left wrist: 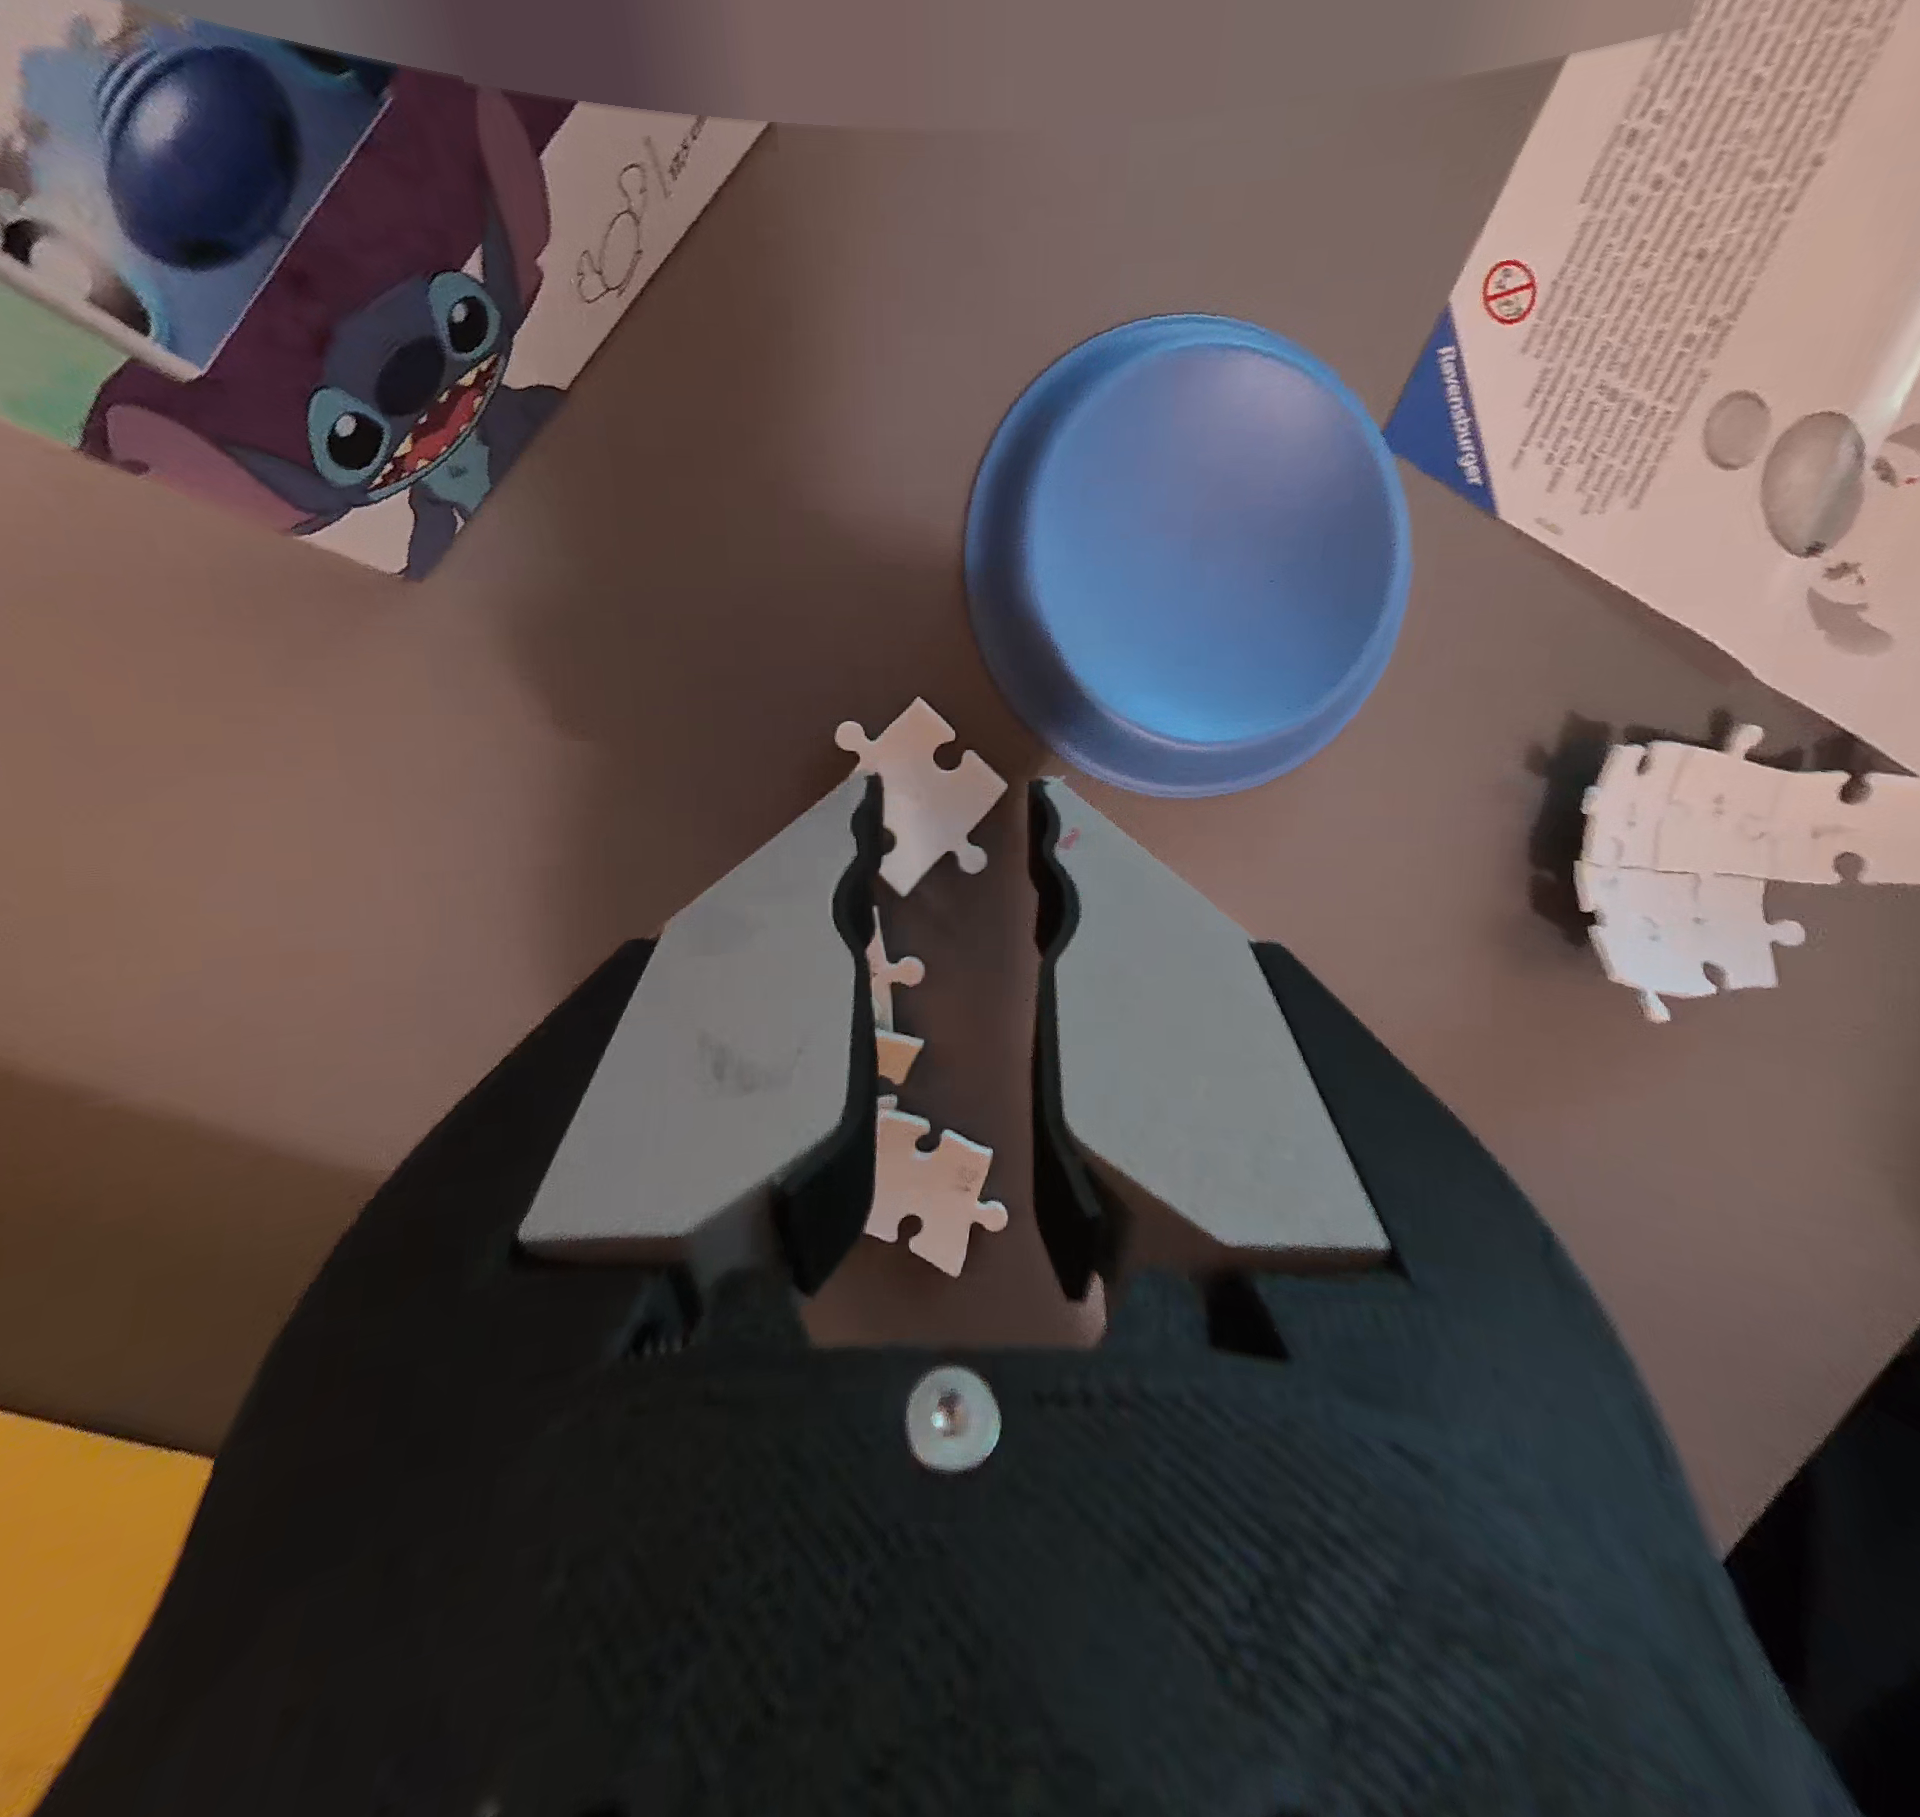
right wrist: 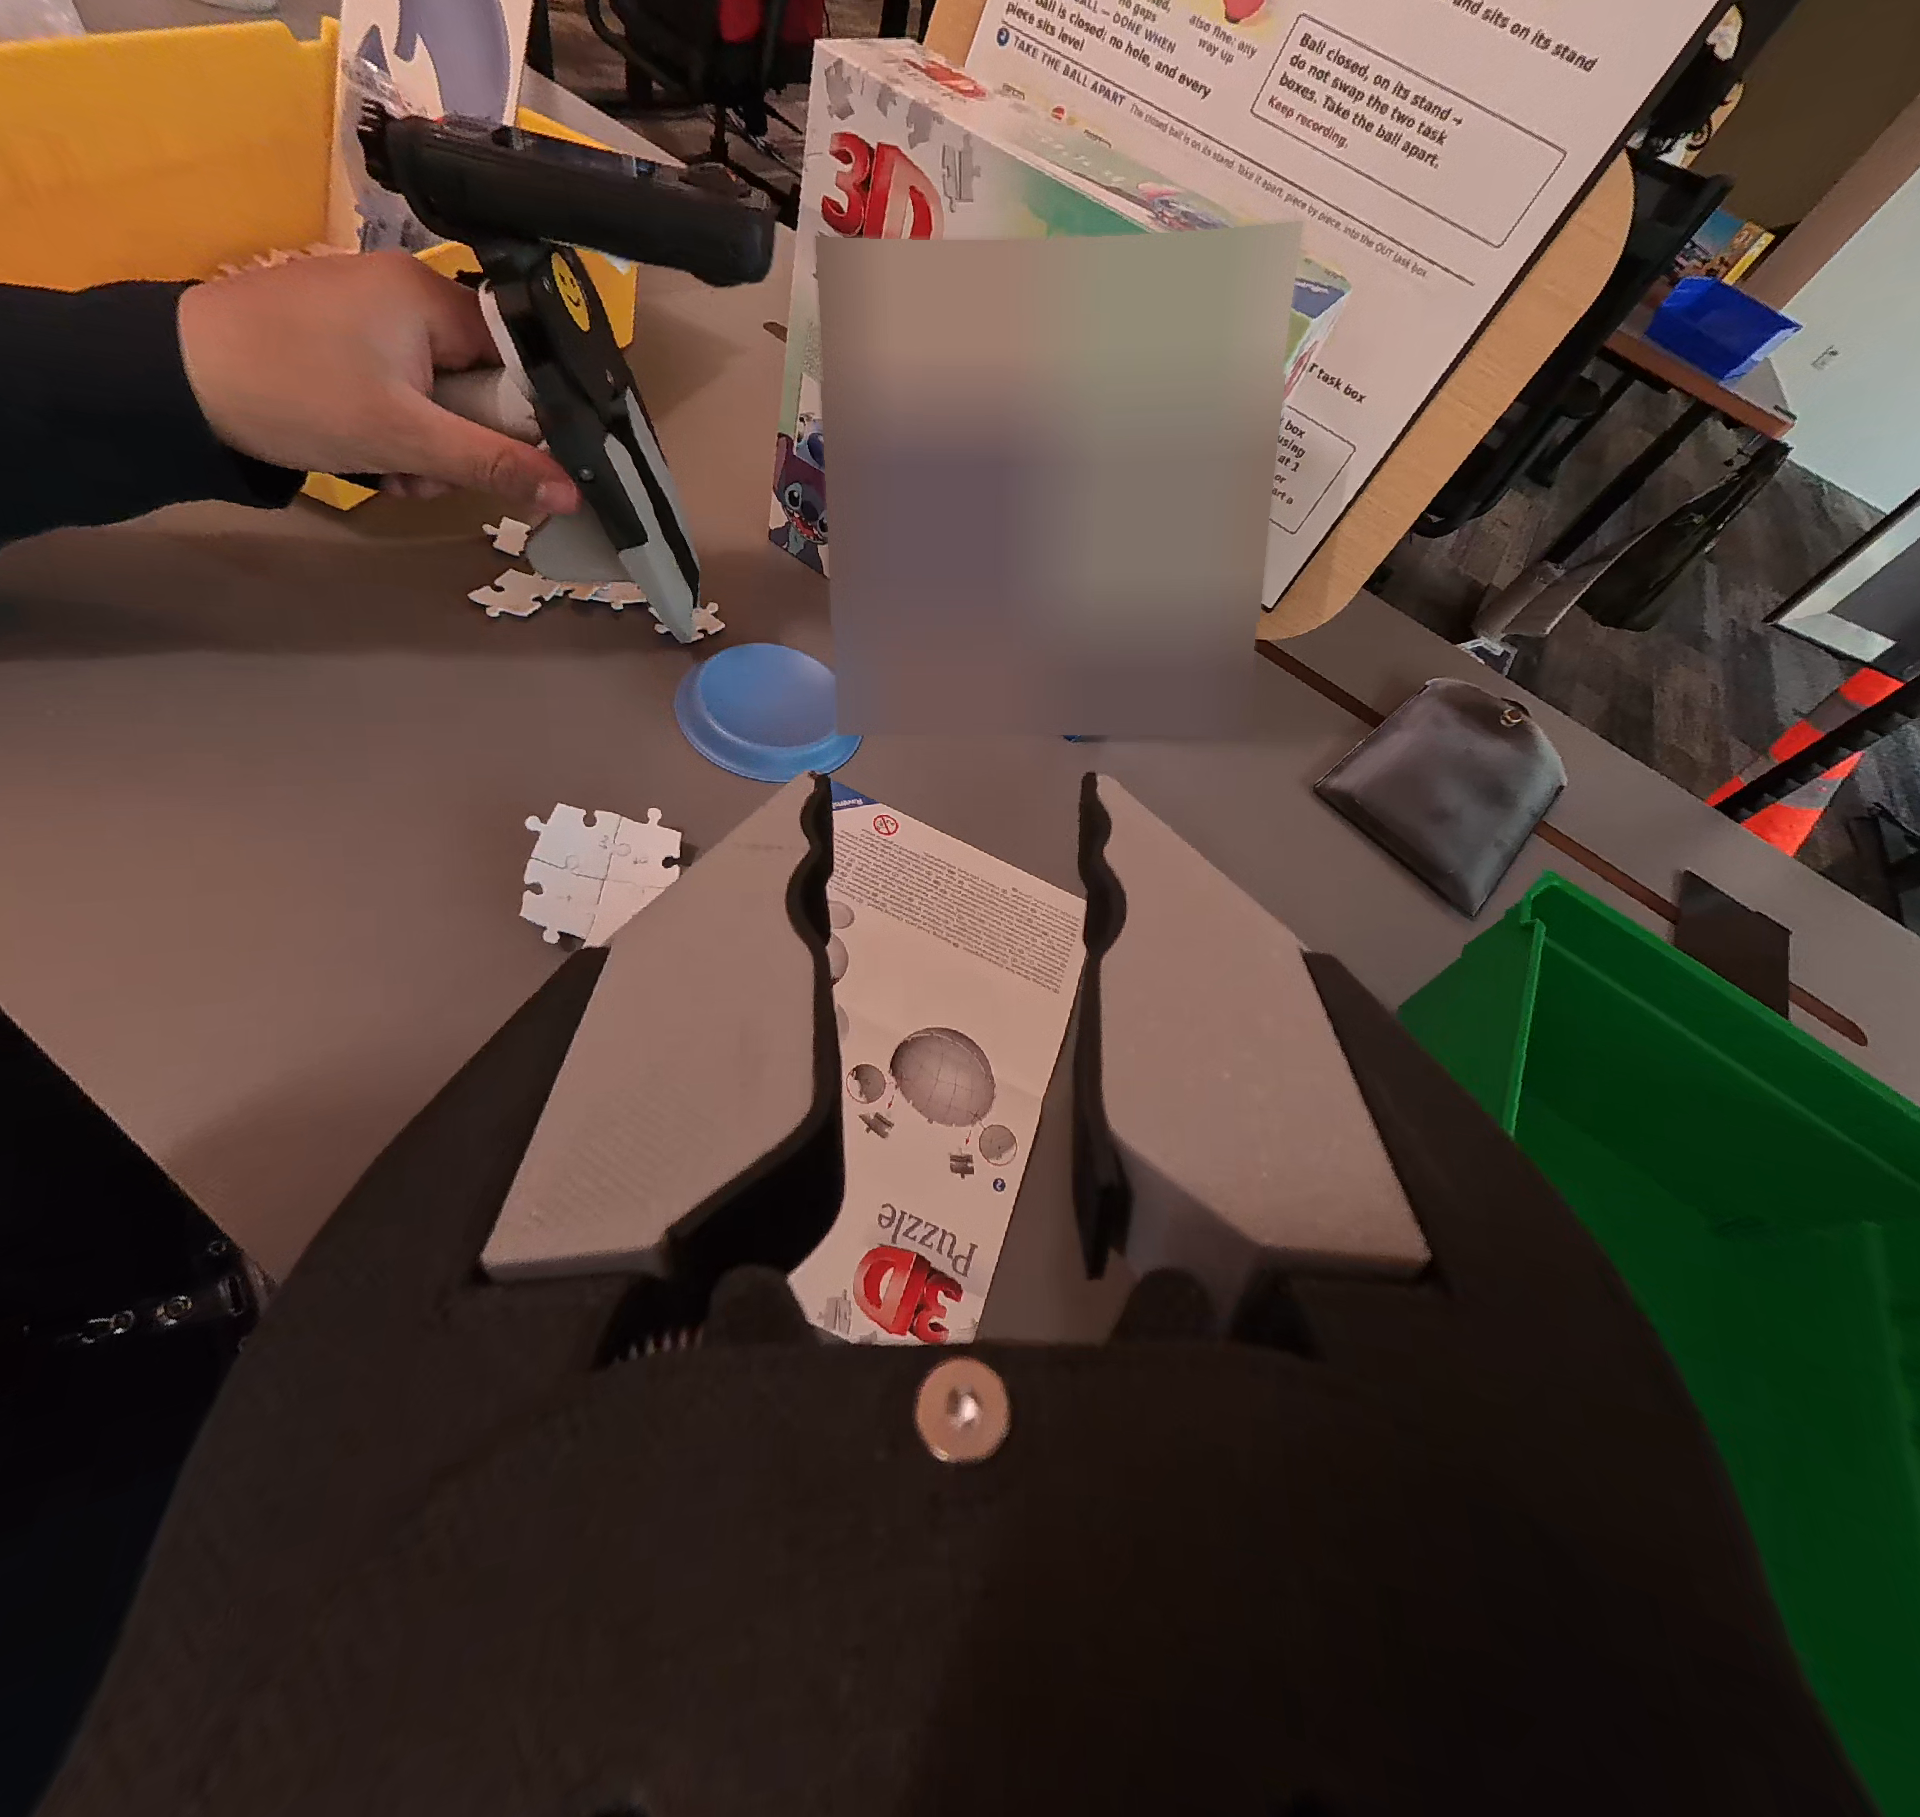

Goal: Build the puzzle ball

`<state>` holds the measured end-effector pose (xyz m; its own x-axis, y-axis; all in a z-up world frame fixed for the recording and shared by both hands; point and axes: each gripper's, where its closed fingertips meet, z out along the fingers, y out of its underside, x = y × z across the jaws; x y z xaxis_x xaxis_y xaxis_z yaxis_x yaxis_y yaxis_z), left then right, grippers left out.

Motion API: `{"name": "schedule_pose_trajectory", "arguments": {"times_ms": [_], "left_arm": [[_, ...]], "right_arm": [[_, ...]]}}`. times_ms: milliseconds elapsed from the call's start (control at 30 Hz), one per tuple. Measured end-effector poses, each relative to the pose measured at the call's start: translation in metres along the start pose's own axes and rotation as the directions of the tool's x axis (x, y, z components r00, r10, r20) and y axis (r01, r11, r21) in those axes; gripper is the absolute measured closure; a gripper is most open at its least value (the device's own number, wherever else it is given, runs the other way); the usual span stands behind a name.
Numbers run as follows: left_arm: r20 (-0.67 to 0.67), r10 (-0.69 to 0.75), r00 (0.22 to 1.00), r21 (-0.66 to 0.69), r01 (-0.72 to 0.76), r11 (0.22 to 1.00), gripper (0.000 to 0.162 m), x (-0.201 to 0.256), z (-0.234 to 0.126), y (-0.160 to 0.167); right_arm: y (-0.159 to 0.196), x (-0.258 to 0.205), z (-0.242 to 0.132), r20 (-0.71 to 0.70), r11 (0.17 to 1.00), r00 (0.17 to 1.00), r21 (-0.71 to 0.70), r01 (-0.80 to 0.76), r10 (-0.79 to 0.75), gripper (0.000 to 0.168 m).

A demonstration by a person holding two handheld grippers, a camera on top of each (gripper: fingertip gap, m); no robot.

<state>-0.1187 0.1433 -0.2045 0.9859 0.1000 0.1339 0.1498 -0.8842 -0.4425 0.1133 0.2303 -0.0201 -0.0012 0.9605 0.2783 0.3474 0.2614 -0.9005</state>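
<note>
My left gripper [left wrist: 954, 788] is open, pointing down over loose white puzzle pieces on the brown table; one piece [left wrist: 923, 796] lies at its fingertips, another [left wrist: 935, 1185] lies between the jaws. A round blue stand [left wrist: 1190, 552] sits just beyond. A joined patch of several white pieces [left wrist: 1683, 874] lies to the right; it also shows in the right wrist view [right wrist: 597, 868]. My right gripper [right wrist: 951, 791] is open and empty above a printed instruction sheet [right wrist: 956, 988]. The left gripper [right wrist: 681, 614], held by a hand, shows far left there, near the stand [right wrist: 758, 707].
The puzzle box [left wrist: 343, 313] stands at the back left, also in the right wrist view [right wrist: 883, 209]. A green bin [right wrist: 1714, 1196] is at the right, a yellow bin [right wrist: 156, 146] far left, a black pouch [right wrist: 1444, 791] and a task board [right wrist: 1351, 53] behind. My hands' fingertips stand some 30 cm from each other.
</note>
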Motion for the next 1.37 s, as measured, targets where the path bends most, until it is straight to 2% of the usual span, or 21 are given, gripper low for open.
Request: {"name": "schedule_pose_trajectory", "arguments": {"times_ms": [200, 367, 600, 733, 900, 1067, 1233, 1367], "left_arm": [[0.004, -0.033, 0.999, 0.039, 0.033, 0.999, 0.131, -0.002, -0.005, -0.003], [0.015, -0.076, 0.997, 0.007, 0.076, 0.997, 0.127, -0.005, -0.003, 0.004], [0.070, -0.012, 0.998, -0.009, 0.013, 1.000, 0.130, -0.011, 0.003, -0.001], [-0.014, -0.038, 0.999, 0.002, 0.038, 0.999, 0.126, 0.002, 0.004, -0.003], [-0.014, -0.038, 0.999, 0.010, 0.038, 0.999, 0.132, 0.001, 0.002, 0.000], [0.018, -0.002, 1.000, 0.022, 0.002, 1.000, 0.144, -0.002, 0.002, 0.004], [0.008, 0.004, 1.000, 0.035, -0.004, 0.999, 0.128, 0.007, 0.001, 0.006], [0.056, -0.002, 0.998, 0.048, -0.001, 0.999, 0.127, 0.006, 0.002, 0.006]], "right_arm": [[0.000, 0.001, -0.002, -0.003, 1.000, 1.000, 0.002, 0.000, 0.000, 0.124], [-0.002, 0.002, -0.005, -0.007, 1.000, 1.000, 0.009, 0.006, -0.006, 0.124], [-0.006, -0.001, -0.010, -0.006, 1.000, 1.000, 0.019, 0.018, -0.017, 0.124], [-0.004, -0.001, -0.010, -0.010, 1.000, 1.000, 0.010, 0.027, -0.027, 0.124], [-0.001, -0.002, -0.007, -0.006, 1.000, 1.000, 0.001, 0.028, -0.028, 0.125], [0.000, -0.004, -0.005, -0.004, 0.999, 0.999, -0.010, 0.035, -0.035, 0.123], [0.000, -0.006, -0.004, -0.003, 0.999, 0.999, -0.012, 0.033, -0.033, 0.120], [-0.001, -0.007, -0.005, -0.006, 0.999, 0.999, -0.011, 0.039, -0.039, 0.120]]}}
